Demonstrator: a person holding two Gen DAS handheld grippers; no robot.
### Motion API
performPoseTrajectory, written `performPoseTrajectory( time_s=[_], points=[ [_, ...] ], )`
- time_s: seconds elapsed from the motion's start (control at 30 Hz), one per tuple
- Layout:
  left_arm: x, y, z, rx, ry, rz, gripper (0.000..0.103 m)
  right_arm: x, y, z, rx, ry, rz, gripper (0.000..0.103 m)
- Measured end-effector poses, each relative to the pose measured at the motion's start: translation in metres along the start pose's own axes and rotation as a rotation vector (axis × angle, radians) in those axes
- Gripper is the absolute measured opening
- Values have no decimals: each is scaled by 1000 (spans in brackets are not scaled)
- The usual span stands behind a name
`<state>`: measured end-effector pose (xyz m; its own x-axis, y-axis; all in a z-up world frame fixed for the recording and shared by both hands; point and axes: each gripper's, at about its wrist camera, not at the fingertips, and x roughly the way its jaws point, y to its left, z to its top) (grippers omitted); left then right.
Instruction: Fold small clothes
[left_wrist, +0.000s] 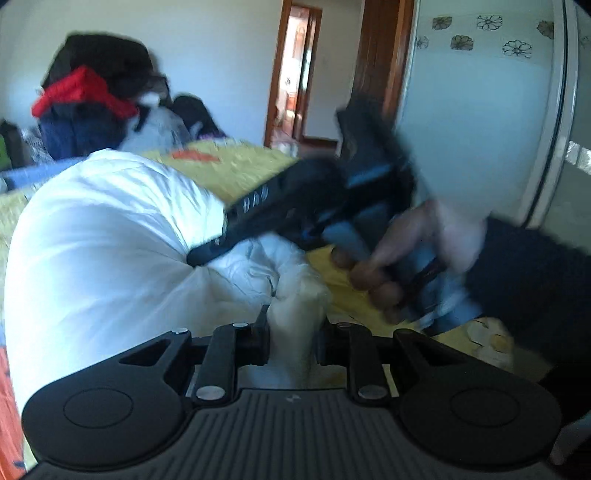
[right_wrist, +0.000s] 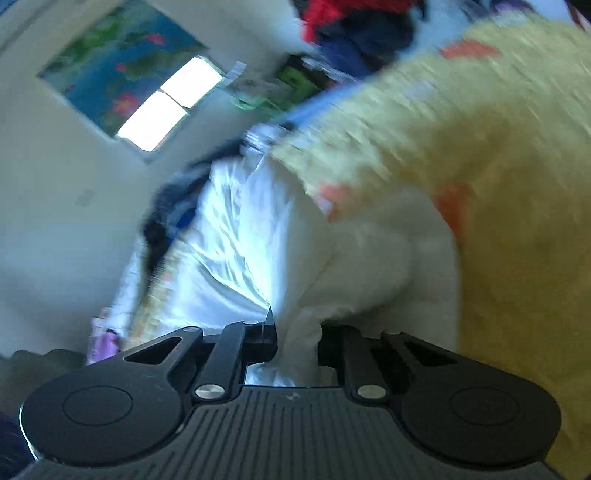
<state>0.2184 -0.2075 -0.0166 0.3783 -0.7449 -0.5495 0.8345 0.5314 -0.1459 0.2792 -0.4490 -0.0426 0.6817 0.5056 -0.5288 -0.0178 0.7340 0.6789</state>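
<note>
Gripper fingers of the left gripper (left_wrist: 293, 341) are seen pinched on a bunched fold of the white garment (left_wrist: 110, 236), which is spread over the yellow bedspread (left_wrist: 236, 166). Behind the garment, at its far left, a pile of clothes (left_wrist: 92, 99) is stacked — red, navy and black. To the right of the garment the right gripper (left_wrist: 207, 254) is held in the person's right hand (left_wrist: 413, 254), blurred by motion. In the right wrist view the right gripper (right_wrist: 297, 341) is likewise closed on a fold of the white garment (right_wrist: 236, 251) — the yellow bedspread (right_wrist: 498, 155) lies to the garment's right.
</note>
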Motion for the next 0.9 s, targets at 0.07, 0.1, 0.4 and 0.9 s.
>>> performPoseTrajectory(
  time_s=[0.07,0.1,0.4,0.9],
  points=[
    [-13,-1,1,29,-13,-32,24,2,-21,-6,62,-11,6,14],
    [-19,0,3,44,-20,-32,26,2,-27,-8,79,-22,8,19],
    [-16,50,43,-15,-132,174,58,-3,-39,-18,160,-35,38,51],
    [14,81,31,-51,-78,260,57,8,149,45,-152,-207,139,91]
  ],
)
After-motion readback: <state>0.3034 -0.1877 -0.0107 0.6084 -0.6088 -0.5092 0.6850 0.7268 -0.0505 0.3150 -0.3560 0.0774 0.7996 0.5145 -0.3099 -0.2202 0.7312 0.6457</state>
